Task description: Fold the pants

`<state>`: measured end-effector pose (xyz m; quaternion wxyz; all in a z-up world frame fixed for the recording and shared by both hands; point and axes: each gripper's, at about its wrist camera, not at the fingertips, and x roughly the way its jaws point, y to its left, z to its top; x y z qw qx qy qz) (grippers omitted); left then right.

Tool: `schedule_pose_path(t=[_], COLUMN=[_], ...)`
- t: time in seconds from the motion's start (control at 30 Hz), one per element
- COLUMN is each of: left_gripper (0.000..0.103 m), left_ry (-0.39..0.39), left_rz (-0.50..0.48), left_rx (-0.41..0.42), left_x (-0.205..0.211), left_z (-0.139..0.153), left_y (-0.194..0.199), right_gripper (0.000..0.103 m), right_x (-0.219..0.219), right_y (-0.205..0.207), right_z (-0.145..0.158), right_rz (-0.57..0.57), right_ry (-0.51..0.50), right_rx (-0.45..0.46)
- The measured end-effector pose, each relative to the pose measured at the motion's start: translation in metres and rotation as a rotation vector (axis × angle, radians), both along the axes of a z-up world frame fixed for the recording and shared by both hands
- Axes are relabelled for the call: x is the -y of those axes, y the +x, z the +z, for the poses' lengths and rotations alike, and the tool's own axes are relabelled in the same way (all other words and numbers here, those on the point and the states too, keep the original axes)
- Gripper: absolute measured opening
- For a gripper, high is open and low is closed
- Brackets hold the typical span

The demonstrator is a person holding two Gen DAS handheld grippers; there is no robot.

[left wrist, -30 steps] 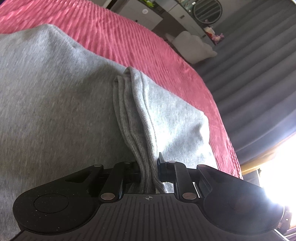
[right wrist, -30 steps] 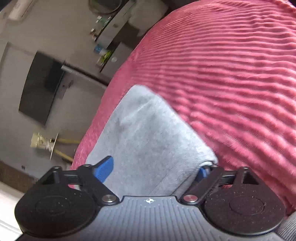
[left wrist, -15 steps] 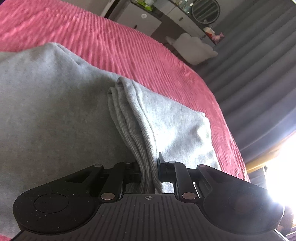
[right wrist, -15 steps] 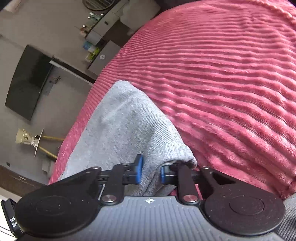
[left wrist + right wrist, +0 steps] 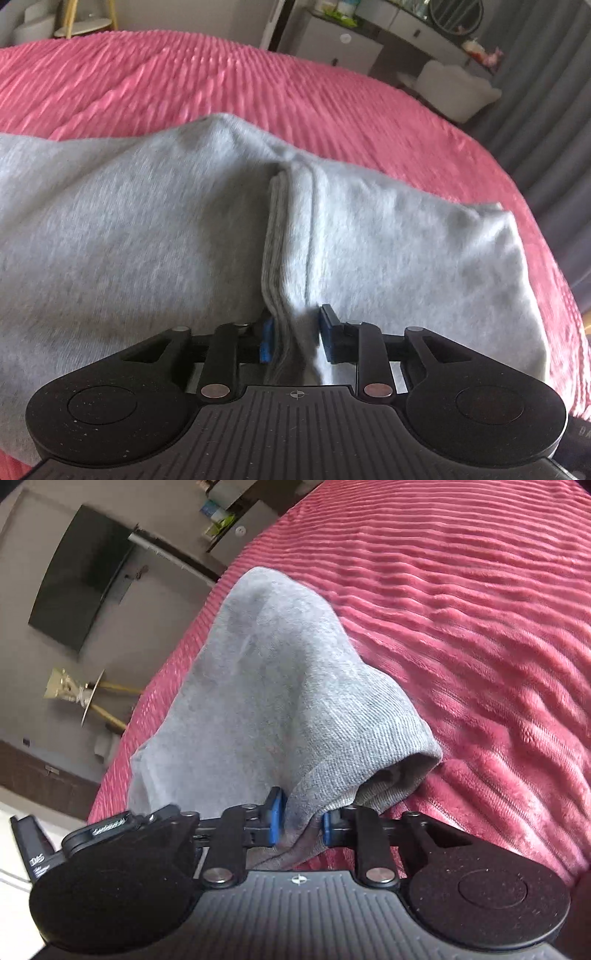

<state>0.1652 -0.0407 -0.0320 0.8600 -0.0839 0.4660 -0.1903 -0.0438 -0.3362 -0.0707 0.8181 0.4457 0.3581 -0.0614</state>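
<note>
Left tongs [image 5: 293, 338]: jaws opening, set a little apart; a bunched fold of the grey sweatpants [image 5: 147, 240] runs up between the blue pads [image 5: 266, 341]. The left pad touches the ribbed edge; the right pad looks just clear of the cloth, so the grip appears released.
Right tongs [image 5: 298, 821]: jaws opening from a narrow gap; a ribbed cuff [image 5: 373, 775] of the grey sweatpants [image 5: 266, 686] passes between the blue pads [image 5: 275, 821], and both pads are against the fabric, so it is clenched on the cloth.
Sweatpants: spread ahead of the left tongs and to both sides of them, lying on the bed; ahead of the right tongs one leg rises in a hump from the grip.
Bed: pink ribbed bedspread [image 5: 221, 81], beyond the cloth for the left tongs, right of the cloth for the right tongs [image 5: 461, 609].
</note>
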Motion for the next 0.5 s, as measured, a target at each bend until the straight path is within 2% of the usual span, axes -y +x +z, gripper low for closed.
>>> schedule_pose_path(t=[0.03,0.1,0.23,0.37,0.43,0.5], left_gripper=[0.035,0.04,0.04,0.041,0.042,0.042], left_ry=[0.004,0.017,0.025,-0.035,-0.055,-0.02], left_rz=[0.006,0.015,0.056,0.039,-0.021,-0.061], left_rx=[0.024,0.066,0.134,0.228,0.223,0.181], left_x=[0.0,-0.001,-0.009,-0.002,0.005,0.014], left_z=[0.003,0.005,0.016,0.034,0.034,0.025], left_y=[0.0,-0.003,-0.011,-0.018,-0.021,-0.02], right_gripper=[0.028,0.03,0.034,0.034,0.034,0.034], right_x=[0.001,0.0,-0.01,-0.008,-0.006,-0.006], right_y=[0.0,0.001,0.001,0.001,0.001,0.005], right_z=[0.003,0.008,0.01,0.009,0.009,0.01], right_rz=[0.006,0.025,0.054,0.059,0.059,0.059], right_ry=[-0.018,-0.053,-0.113,-0.124,-0.12,-0.12], right_rx=[-0.005,-0.015,-0.016,-0.017,-0.016,-0.016])
